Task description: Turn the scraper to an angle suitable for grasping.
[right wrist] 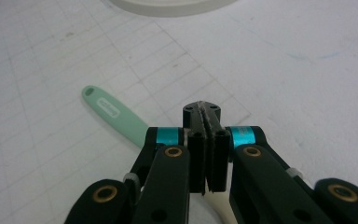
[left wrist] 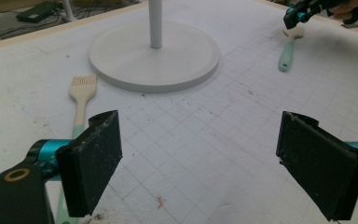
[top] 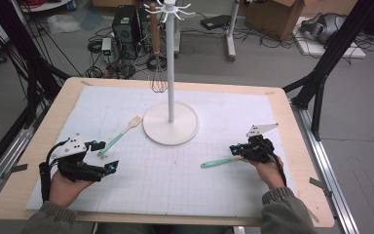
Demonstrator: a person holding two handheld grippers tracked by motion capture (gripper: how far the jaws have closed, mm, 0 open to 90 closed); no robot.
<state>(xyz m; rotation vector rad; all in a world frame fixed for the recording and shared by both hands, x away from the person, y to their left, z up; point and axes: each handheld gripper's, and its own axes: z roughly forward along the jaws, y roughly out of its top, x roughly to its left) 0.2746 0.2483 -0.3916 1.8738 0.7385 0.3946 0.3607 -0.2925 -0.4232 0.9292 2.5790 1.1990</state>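
Lower right of the high view: the right gripper (top: pixel 237 149) has its jaws pressed together, pinching the head end of a mint-handled spatula (top: pixel 217 162), whose handle points left, low over the mat. Lower left: the left gripper (top: pixel 103 156) stands spread and empty beside the pastry brush (top: pixel 120 134) lying on the mat. Upper centre: a whisk (top: pixel 158 73) hangs on the white utensil stand (top: pixel 170 127). Judgement: one utensil hung, two remaining.

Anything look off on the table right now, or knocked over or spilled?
Nothing is knocked over or spilled. The stand is upright with a whisk hanging from it. A brush lies flat beside the open left gripper. The right gripper is shut on a mint-handled tool. Only small specks and a faint red mark mar the mat.
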